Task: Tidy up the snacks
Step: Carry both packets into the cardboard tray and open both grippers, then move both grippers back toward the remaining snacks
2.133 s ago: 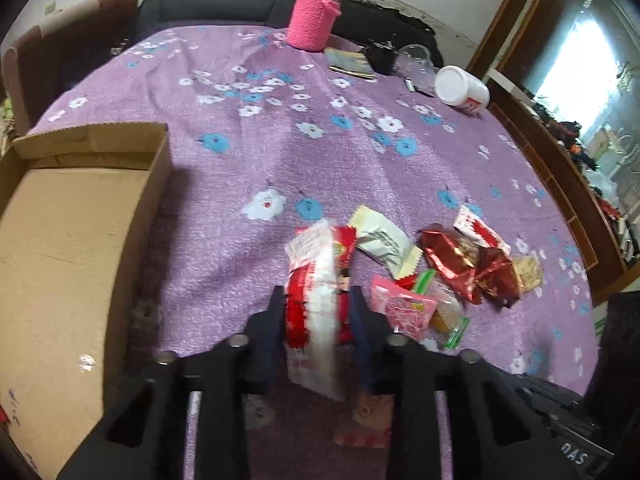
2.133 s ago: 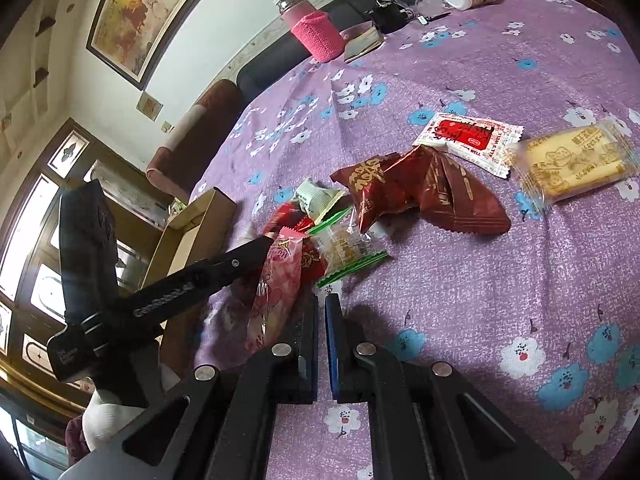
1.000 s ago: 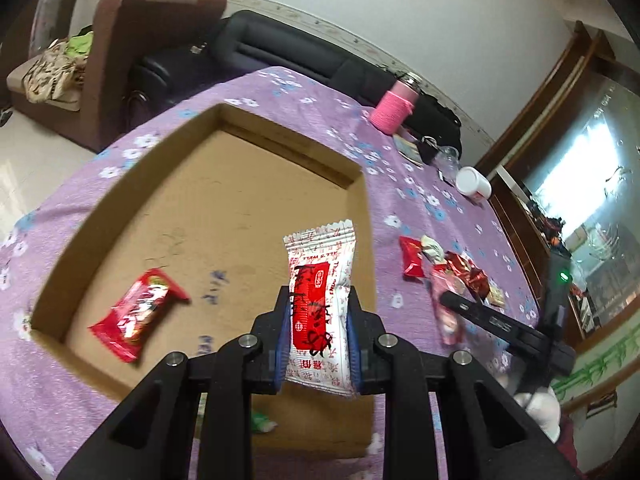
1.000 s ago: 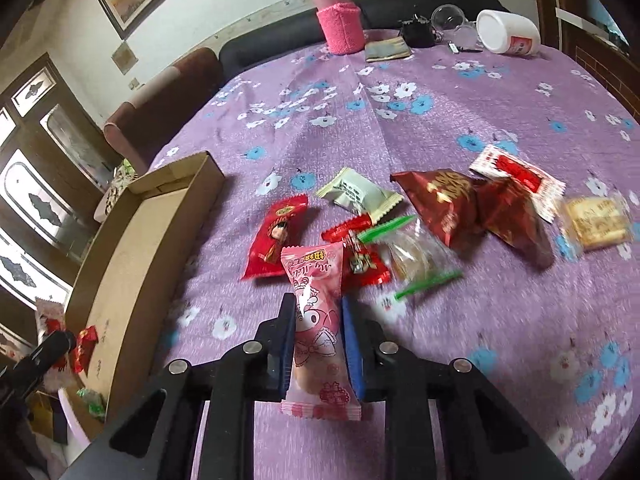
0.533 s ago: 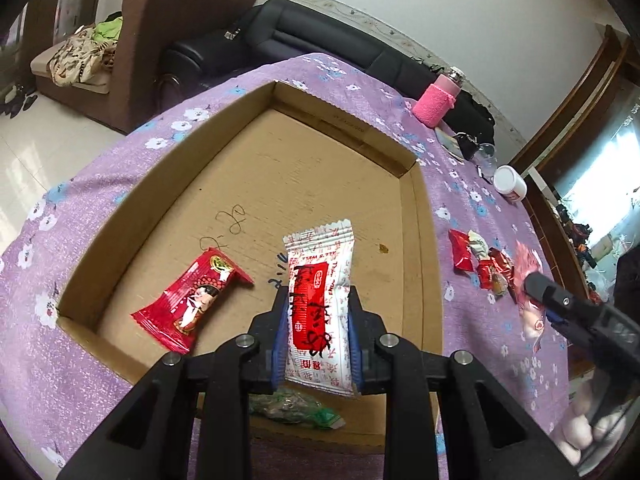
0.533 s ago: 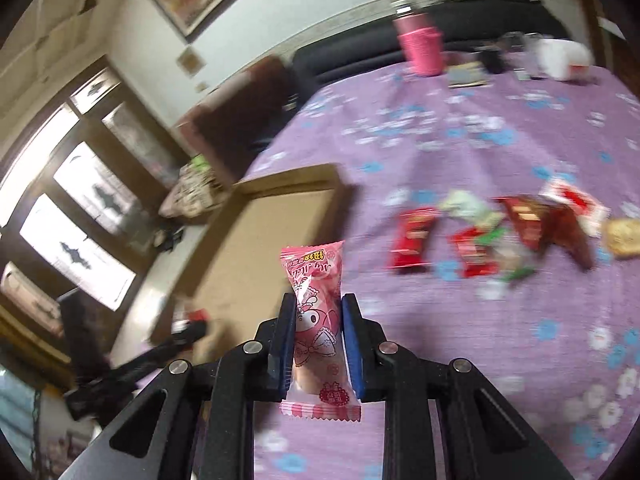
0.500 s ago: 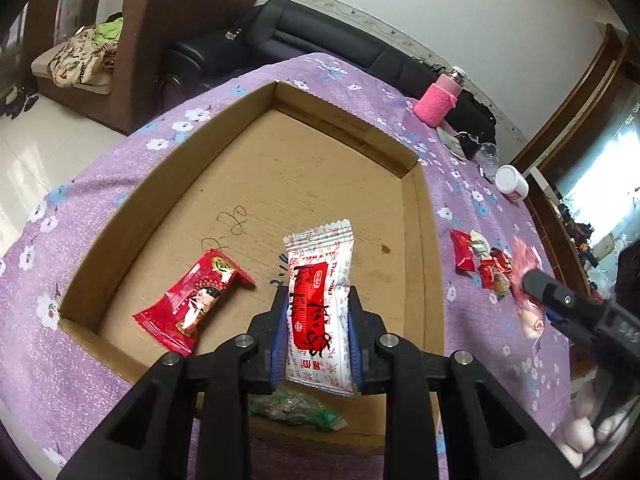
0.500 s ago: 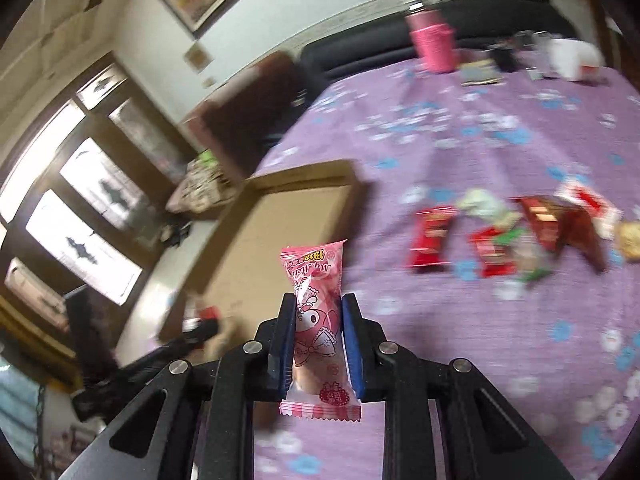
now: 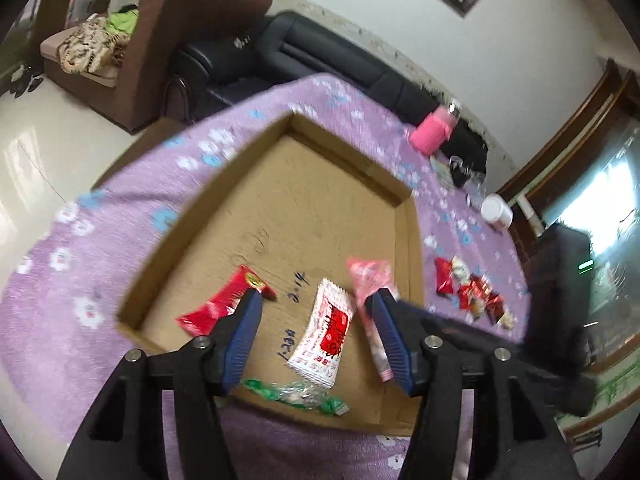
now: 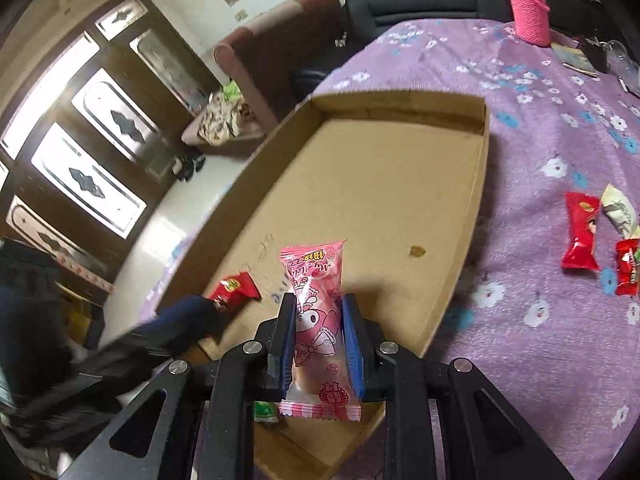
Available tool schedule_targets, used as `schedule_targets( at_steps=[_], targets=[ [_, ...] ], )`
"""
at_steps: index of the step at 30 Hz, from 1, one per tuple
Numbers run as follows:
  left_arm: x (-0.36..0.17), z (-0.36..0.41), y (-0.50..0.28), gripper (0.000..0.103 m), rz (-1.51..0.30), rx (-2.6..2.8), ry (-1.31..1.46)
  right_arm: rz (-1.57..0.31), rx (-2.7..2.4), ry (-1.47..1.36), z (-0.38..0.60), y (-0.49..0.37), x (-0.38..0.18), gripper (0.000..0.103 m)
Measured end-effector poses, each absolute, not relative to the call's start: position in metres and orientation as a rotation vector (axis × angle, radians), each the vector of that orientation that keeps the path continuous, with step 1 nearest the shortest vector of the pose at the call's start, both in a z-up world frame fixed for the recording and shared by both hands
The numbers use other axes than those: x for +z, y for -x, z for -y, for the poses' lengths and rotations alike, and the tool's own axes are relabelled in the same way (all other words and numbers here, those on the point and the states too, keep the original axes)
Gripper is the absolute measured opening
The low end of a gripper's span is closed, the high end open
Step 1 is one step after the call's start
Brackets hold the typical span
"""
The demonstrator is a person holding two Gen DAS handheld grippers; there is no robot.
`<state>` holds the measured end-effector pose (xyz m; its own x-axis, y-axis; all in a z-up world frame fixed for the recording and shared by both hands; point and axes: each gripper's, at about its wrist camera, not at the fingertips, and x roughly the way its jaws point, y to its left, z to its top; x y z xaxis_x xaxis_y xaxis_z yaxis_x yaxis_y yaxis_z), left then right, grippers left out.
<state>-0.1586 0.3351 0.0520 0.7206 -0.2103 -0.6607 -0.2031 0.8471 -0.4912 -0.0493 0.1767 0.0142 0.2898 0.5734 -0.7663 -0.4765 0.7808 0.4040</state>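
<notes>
Left tool [image 9: 316,320] just opened (white packet [image 9: 325,334] released into box [image 9: 280,216]); right tool [image 10: 318,336] clamps pink packet [image 10: 316,312].

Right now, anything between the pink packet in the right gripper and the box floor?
Nothing visible blocks it. The right gripper holds the pink packet above the cardboard box, whose floor ahead is bare. The left gripper, jaws just opened, has the white-and-red packet loose between them, off to the side.
</notes>
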Motion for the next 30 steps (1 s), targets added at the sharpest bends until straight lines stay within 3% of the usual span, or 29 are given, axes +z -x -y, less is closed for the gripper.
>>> schedule_targets(
  at_steps=[6, 19, 30],
  targets=[
    [0.068, -0.357, 0.180, 0.072, -0.693, 0.057, 0.622, -1.065, 0.658, -0.051, -0.182, 0.053, 0.010, 0.029],
    [0.064, -0.362, 0.186, 0.073, -0.683, 0.065, 0.641, -0.970, 0.616, -0.110, -0.147, 0.058, 0.033, 0.031],
    [0.065, -0.375, 0.191, 0.074, -0.641, 0.097, 0.709, -0.864, 0.442, -0.266, -0.025, 0.060, 0.052, 0.034]
  ],
)
